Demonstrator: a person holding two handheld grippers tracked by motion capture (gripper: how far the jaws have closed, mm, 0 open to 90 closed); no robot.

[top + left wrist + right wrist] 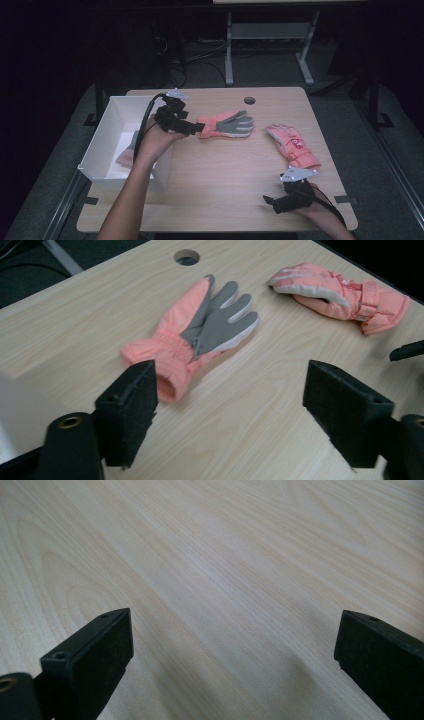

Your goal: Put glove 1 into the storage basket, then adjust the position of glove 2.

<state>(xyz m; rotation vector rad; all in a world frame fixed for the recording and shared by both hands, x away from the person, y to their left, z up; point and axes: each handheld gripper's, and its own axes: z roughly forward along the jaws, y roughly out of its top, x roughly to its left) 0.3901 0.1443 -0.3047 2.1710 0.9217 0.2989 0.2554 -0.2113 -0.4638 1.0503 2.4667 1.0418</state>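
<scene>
The grey-palmed pink glove (227, 124) lies palm up near the middle of the table (220, 190), its cuff toward the white box (112, 115), and the left gripper (192, 128) hovers just beside that cuff with its jaws spread apart and nothing between them. A second pink glove (294, 146) lies well apart to the right. The right gripper (270, 201) rests near the front edge, jaws wide over bare wood.

One glove (227, 124) mid-table (210, 200) — another (294, 145) to its right, box (100, 145) at left.
</scene>
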